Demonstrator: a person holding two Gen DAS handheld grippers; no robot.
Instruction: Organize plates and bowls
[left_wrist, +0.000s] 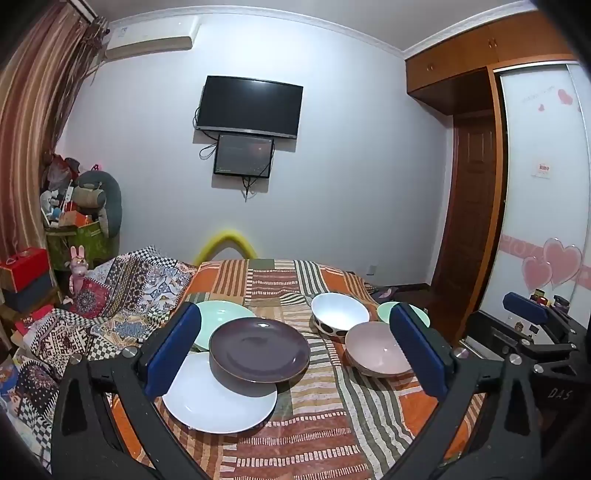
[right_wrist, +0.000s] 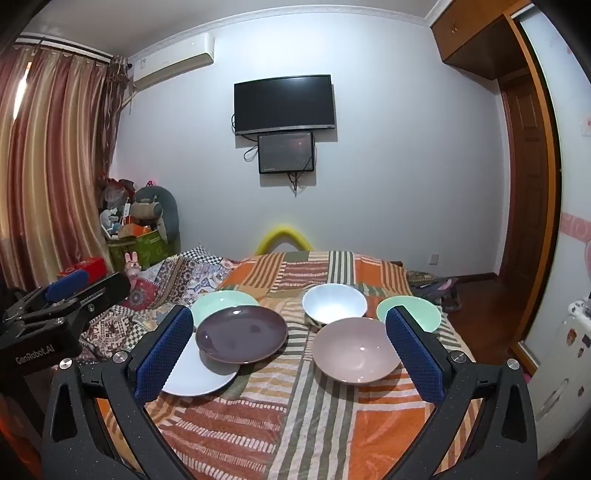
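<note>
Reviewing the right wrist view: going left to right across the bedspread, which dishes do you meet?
Mint green plate → dark purple plate → white bowl → pink bowl → mint green bowl. The white plate is left out: it lies partly under the purple one and behind a gripper finger.

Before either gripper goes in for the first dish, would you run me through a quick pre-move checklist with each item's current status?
1. Left gripper open, nothing held: ok.
2. Right gripper open, nothing held: ok.
3. Dark plate top free to lift: ok.
4. White plate free: not ok, dark plate overlaps it.
5. Pink bowl separate from white bowl: cannot tell.
6. Dishes steady on the bedspread: cannot tell.
</note>
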